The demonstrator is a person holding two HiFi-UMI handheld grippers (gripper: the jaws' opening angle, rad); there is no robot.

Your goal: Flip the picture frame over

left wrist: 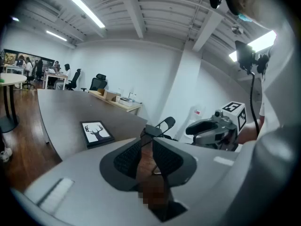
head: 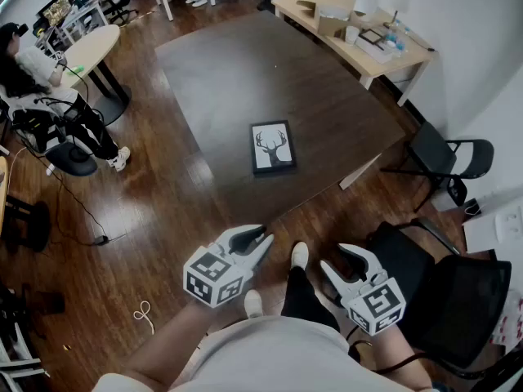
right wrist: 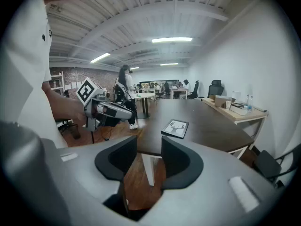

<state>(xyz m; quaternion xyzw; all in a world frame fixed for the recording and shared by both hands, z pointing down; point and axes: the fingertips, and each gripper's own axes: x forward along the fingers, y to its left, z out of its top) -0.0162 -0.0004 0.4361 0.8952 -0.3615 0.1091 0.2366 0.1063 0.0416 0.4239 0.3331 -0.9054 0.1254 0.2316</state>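
Note:
A black picture frame (head: 272, 147) with a white deer print lies face up on the dark table (head: 237, 72), near its front edge. It also shows in the left gripper view (left wrist: 96, 132) and the right gripper view (right wrist: 175, 128). Both grippers hang over the wooden floor, short of the table. My left gripper (head: 266, 237) (left wrist: 145, 138) has only a narrow gap between its pads and holds nothing. Beside it, my right gripper (head: 333, 257) (right wrist: 149, 145) is open wider and also empty.
A black folding chair (head: 445, 158) stands right of the table, and office chairs (head: 441, 292) crowd the near right. A cluttered light desk (head: 359, 27) sits at the back. At far left a person (head: 49, 96) sits by a round table (head: 90, 47).

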